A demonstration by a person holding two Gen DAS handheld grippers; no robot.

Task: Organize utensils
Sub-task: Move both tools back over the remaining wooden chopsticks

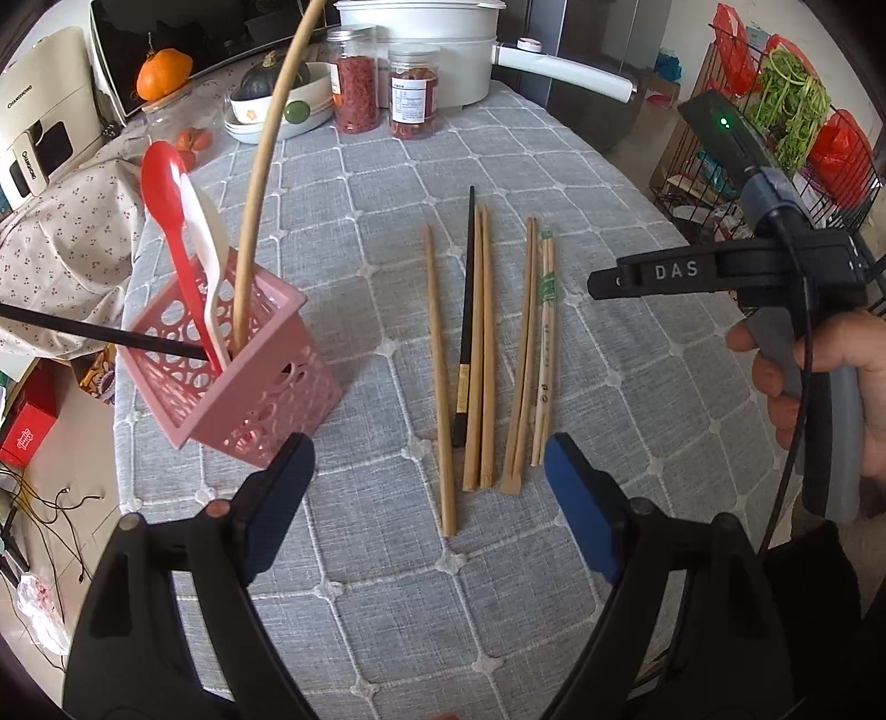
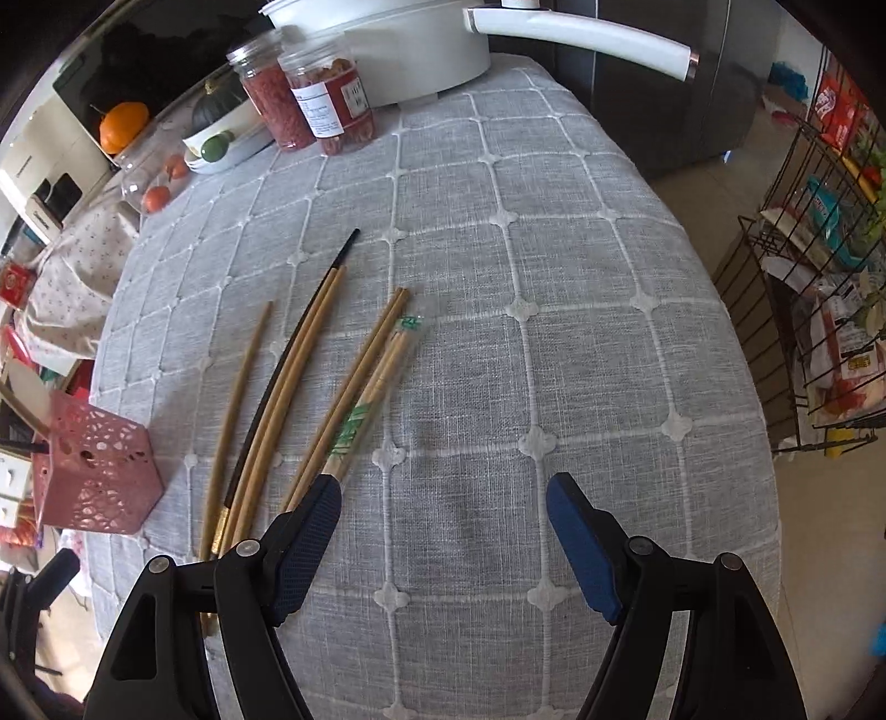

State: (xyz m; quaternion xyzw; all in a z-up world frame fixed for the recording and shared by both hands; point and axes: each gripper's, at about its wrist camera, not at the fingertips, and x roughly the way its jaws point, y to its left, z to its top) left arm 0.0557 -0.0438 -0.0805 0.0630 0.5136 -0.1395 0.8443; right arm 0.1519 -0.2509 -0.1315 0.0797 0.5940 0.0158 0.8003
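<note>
A pink perforated basket (image 1: 243, 376) stands on the grey tablecloth at the left, holding a red spoon (image 1: 171, 221), a white spoon (image 1: 205, 243), a long wooden handle (image 1: 266, 166) and a black chopstick (image 1: 94, 332). Several wooden chopsticks (image 1: 443, 376) and one black chopstick (image 1: 468, 310) lie side by side on the cloth to its right; a wrapped pair (image 1: 545, 343) lies furthest right. My left gripper (image 1: 426, 465) is open and empty above their near ends. My right gripper (image 2: 443, 498) is open and empty, right of the chopsticks (image 2: 310, 365); the basket (image 2: 94, 471) shows at its left.
Two jars (image 1: 382, 88), a white pot (image 1: 432, 44) with a long handle, a bowl of fruit (image 1: 277, 99) and an orange (image 1: 163, 72) stand at the table's far end. A wire rack (image 2: 819, 310) stands off the right edge. The right gripper's body (image 1: 720, 271) shows in the left wrist view.
</note>
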